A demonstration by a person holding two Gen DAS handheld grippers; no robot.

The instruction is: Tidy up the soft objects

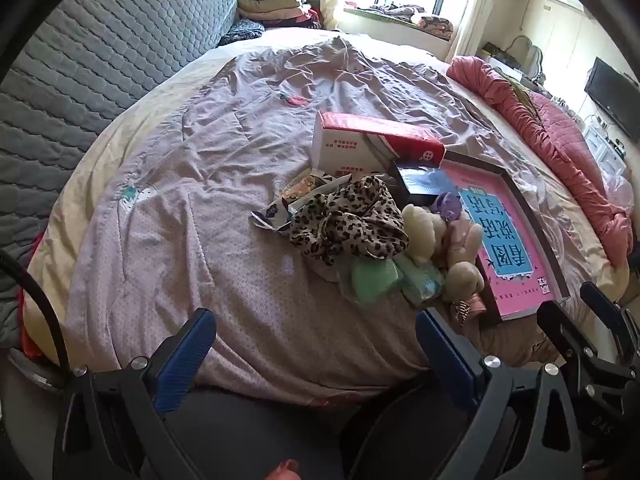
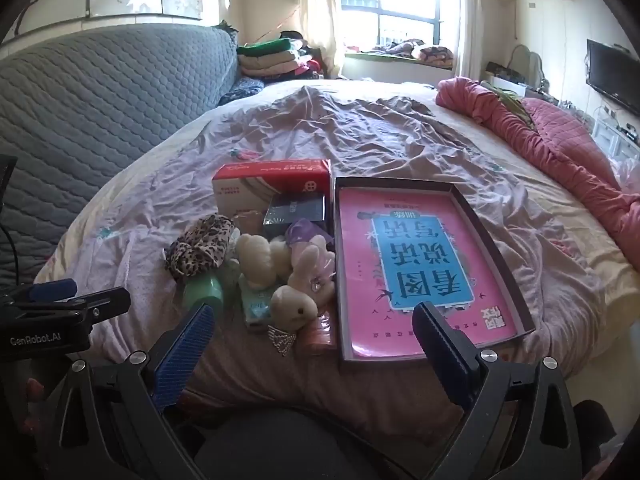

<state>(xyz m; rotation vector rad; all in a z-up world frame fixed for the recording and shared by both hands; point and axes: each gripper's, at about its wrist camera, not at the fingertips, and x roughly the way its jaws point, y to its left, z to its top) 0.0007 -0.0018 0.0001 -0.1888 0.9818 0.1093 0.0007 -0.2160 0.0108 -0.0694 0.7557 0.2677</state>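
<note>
Both tools hover at the near edge of the bed (image 2: 360, 128), low in each frame, and both are spread wide with nothing between the blue pads. The left tool (image 1: 316, 344) sits at the bottom of its own view, aimed at bare rumpled sheet; the right tool (image 2: 316, 336) frames the heap from its side. The soft things are bunched together mid-frame on the lilac sheet: a leopard-print cloth (image 2: 200, 250) on the left of the pile, cream plush toys (image 2: 264, 260) against it, a pale pink plush rabbit (image 2: 312, 268) just beside those, and a green soft item (image 2: 204, 294) tucked below the cloth. Right of the pile, touching it, lies a shallow dark tray (image 2: 496, 248) carrying a pink book (image 2: 420, 264). Behind the pile stands a red and white box (image 2: 272, 180) with a small dark box (image 2: 294, 212) leaning in front of it. Far right, a bunched pink quilt (image 2: 560, 152) runs along the bed's edge.
</note>
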